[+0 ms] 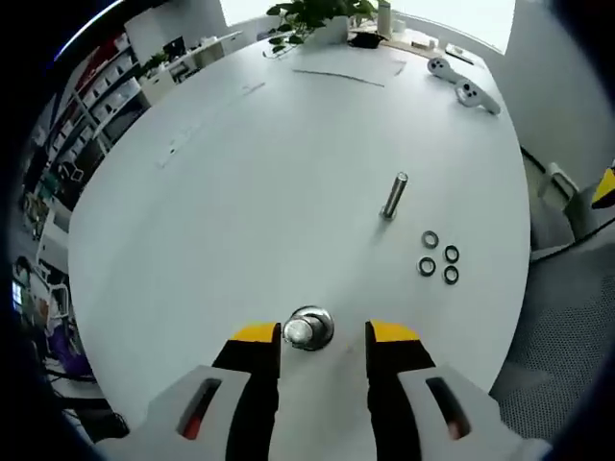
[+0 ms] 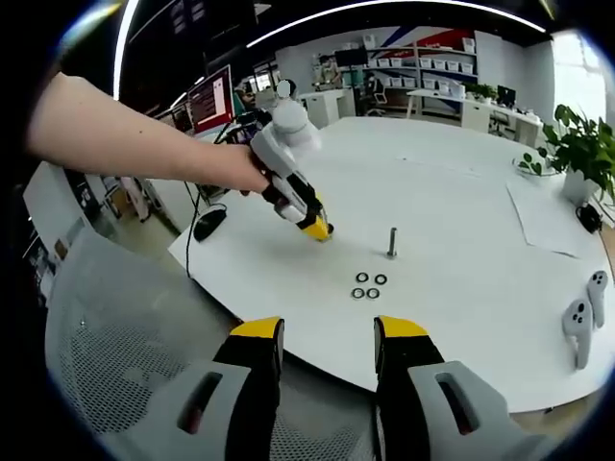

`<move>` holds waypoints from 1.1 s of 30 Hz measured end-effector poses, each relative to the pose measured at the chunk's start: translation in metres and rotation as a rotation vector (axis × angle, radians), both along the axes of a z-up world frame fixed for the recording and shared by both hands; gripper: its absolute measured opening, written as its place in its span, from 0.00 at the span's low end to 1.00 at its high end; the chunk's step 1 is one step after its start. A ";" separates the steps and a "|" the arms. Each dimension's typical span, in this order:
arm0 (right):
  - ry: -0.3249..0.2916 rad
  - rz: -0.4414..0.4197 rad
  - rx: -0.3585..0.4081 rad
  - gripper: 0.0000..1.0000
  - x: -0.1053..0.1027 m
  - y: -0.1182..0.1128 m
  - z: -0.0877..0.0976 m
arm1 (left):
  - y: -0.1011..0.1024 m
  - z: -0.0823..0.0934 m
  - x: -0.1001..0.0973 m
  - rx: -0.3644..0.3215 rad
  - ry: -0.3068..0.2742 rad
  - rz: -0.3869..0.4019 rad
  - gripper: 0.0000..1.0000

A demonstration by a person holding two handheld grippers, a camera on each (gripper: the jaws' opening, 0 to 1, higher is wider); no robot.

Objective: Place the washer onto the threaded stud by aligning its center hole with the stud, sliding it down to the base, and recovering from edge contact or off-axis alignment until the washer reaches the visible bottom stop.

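On the white table, four washers lie clustered at the 4 o'clock side of the upright threaded stud. Left gripper, jaws apart, flanks a round metal piece. Right gripper, jaws apart and empty, sits nearer the washers, judged better placed.

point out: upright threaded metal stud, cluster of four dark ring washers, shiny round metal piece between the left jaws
upright threaded metal stud (image 1: 395, 196), left gripper view, mid-shaft.
cluster of four dark ring washers (image 1: 430, 239), left gripper view, on the top ring's rim.
shiny round metal piece (image 1: 307, 328), left gripper view, its domed top, between the open yellow-tipped jaws.
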State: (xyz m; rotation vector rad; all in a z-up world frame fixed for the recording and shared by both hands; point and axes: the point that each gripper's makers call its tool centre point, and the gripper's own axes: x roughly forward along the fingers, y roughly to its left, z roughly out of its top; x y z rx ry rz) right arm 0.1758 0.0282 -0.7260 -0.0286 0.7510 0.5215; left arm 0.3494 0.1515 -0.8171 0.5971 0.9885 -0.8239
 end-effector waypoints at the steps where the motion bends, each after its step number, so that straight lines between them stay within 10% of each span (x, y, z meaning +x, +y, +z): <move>1: 0.000 -0.001 -0.001 0.40 0.000 0.000 0.000 | 0.002 0.005 0.000 -0.021 -0.008 0.016 0.34; 33: 0.003 -0.047 -0.048 0.44 0.002 -0.011 -0.002 | 0.085 0.094 -0.077 -0.370 -0.128 0.265 0.39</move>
